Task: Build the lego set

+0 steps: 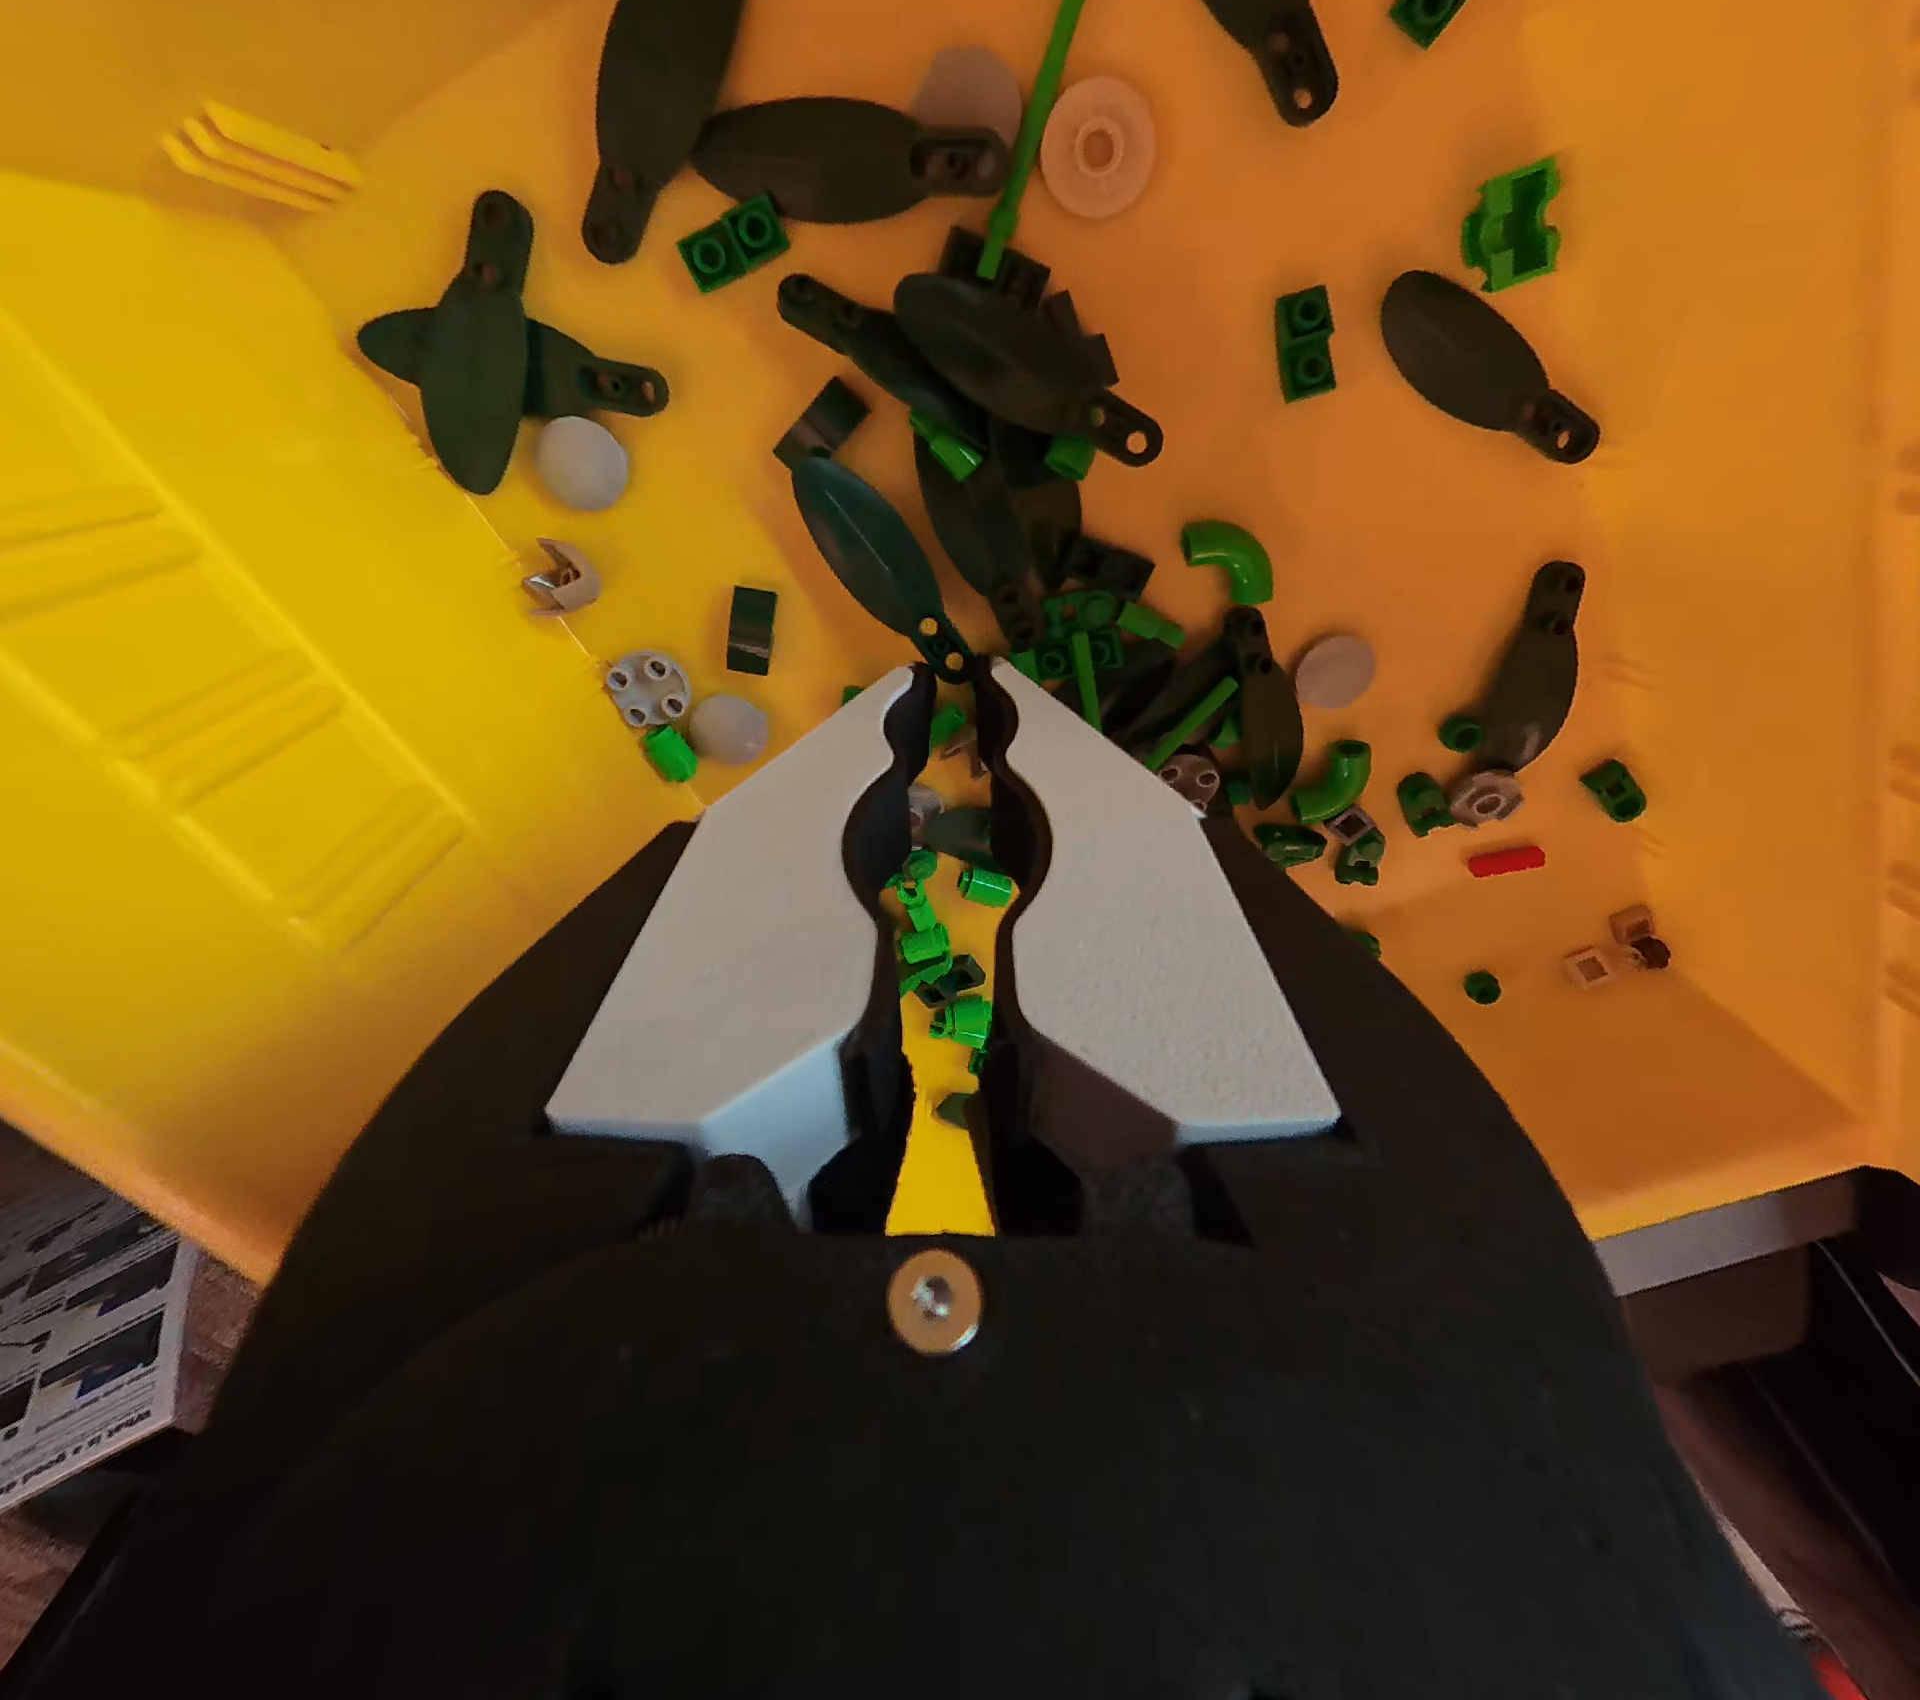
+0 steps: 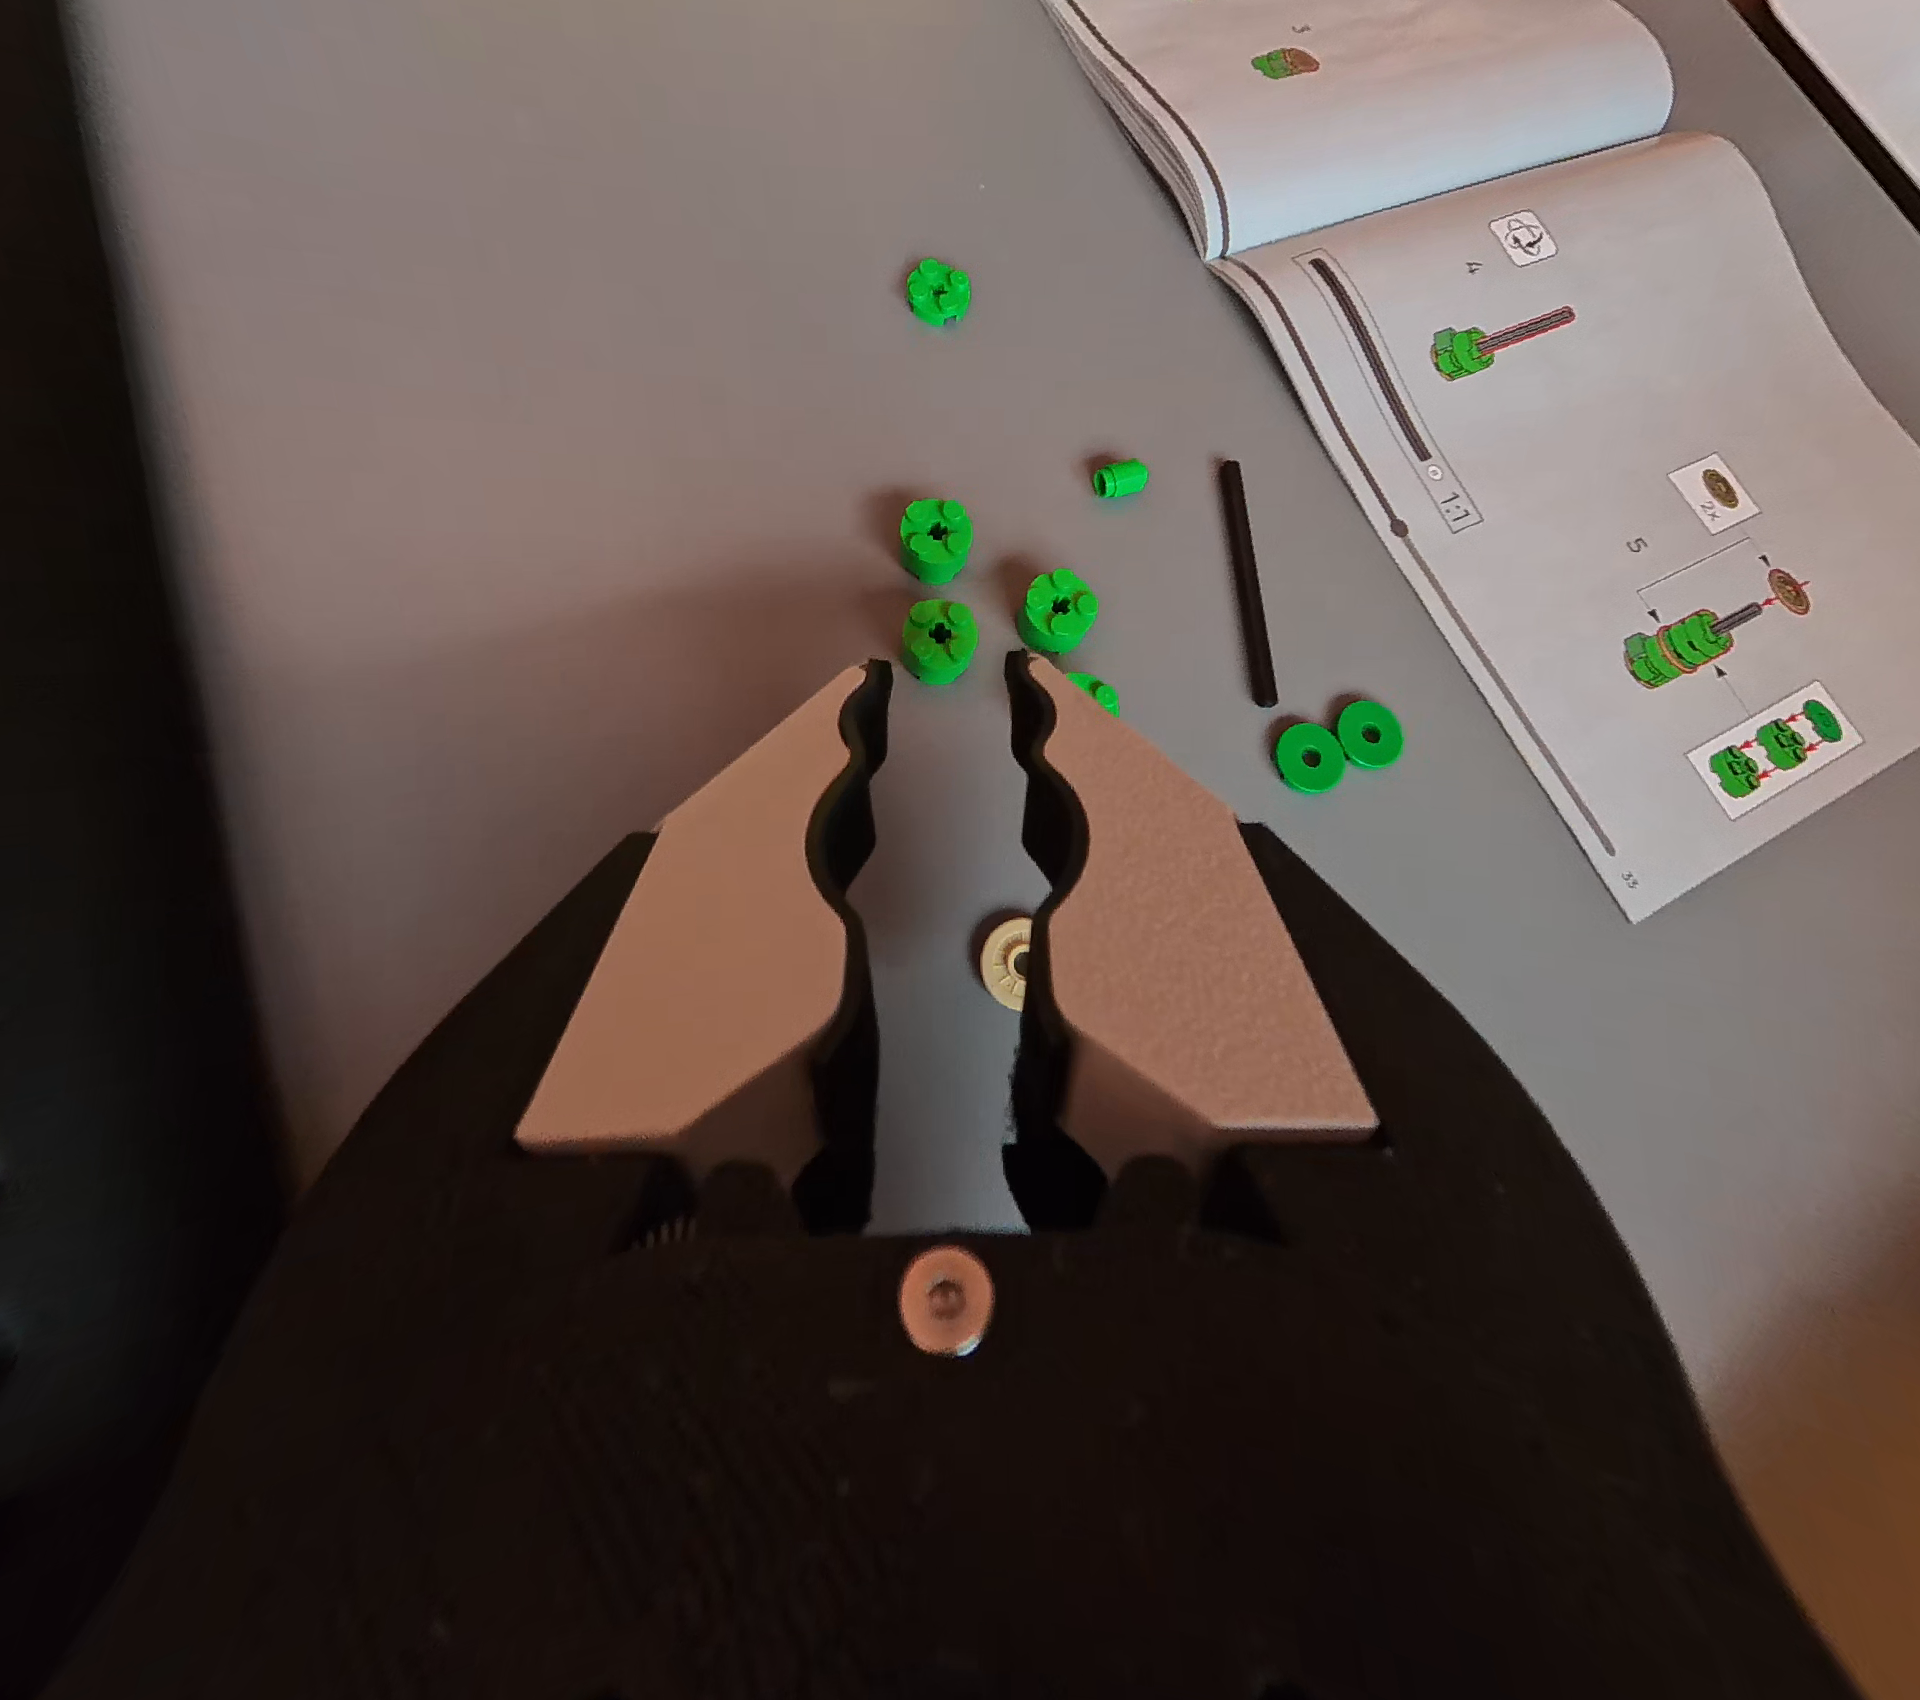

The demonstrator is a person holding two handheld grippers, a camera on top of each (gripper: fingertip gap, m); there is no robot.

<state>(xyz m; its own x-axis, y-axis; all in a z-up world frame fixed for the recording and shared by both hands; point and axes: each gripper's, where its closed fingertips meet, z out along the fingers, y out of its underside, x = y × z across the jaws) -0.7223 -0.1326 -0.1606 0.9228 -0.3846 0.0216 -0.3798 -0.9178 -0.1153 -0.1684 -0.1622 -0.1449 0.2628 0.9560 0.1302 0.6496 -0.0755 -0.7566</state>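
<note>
In the left wrist view my left gripper (image 1: pixel 951 668) is shut on the stem end of a dark green leaf piece (image 1: pixel 868 544) and holds it above the yellow bin (image 1: pixel 1714 507), which holds many dark green leaves, green bricks and grey round pieces. In the right wrist view my right gripper (image 2: pixel 945 668) is open and empty, low over the grey table (image 2: pixel 468 300). Just beyond its tips lie several green round bricks (image 2: pixel 938 634), a small green cylinder (image 2: pixel 1119 477), a black axle (image 2: pixel 1247 582) and two flat green rings (image 2: pixel 1338 744). A beige round piece (image 2: pixel 1006 959) lies between the jaws.
An open instruction booklet (image 2: pixel 1558 424) lies on the table at the right. The bin's yellow wall (image 1: pixel 208 663) rises at the left. A long green rod (image 1: pixel 1049 81) and a red piece (image 1: pixel 1504 861) lie among the bin's parts. A printed sheet (image 1: pixel 73 1338) lies outside the bin. Some 55 centimetres of space lies between my two pairs of fingers. My left tips are about 55 centimetres from the black axle (image 2: pixel 1247 582), my right tips only 7 centimetres.
</note>
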